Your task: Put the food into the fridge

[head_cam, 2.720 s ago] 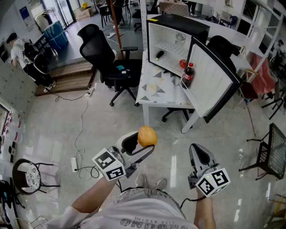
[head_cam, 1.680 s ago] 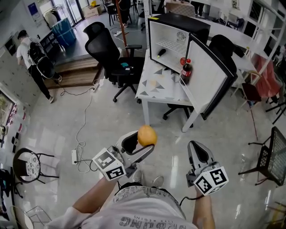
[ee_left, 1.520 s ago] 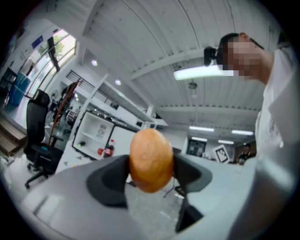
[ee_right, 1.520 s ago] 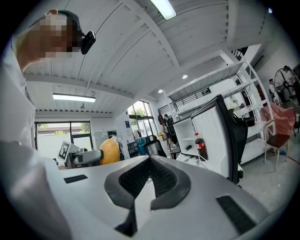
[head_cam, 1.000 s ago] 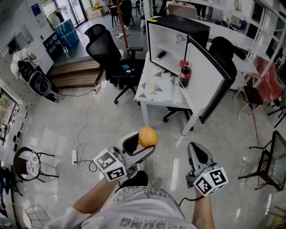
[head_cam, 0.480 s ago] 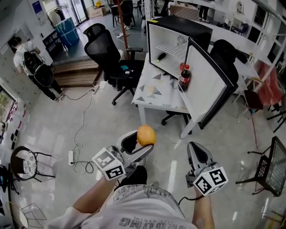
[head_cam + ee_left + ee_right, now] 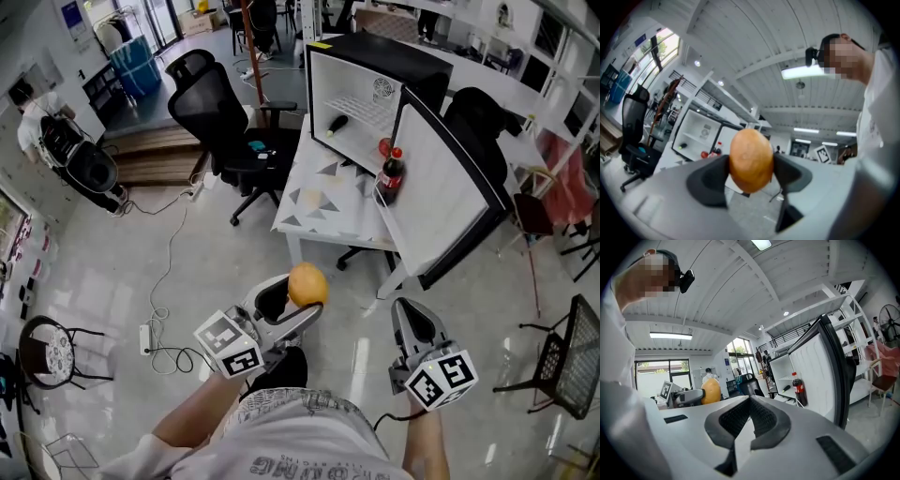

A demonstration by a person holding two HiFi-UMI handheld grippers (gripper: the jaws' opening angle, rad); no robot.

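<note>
Moved: fridge [image 7: 375, 84] and desk [image 7: 323, 202] nearer than a second ago | left gripper [image 7: 298, 302]: clamped on orange [image 7: 307, 284], well short of fridge | right gripper [image 7: 410, 317]: closed, empty | approach under way

Open-plan office/lab: black swivel chairs [image 7: 206, 108], white tabletop [image 7: 314, 202] carrying a mini fridge [image 7: 375, 70], power strip [image 7: 143, 337] with cable trailing on glossy tiled floor [image 7: 187, 267], white shelving racks [image 7: 853, 324], ceiling strip lights [image 7: 806, 71].
</note>
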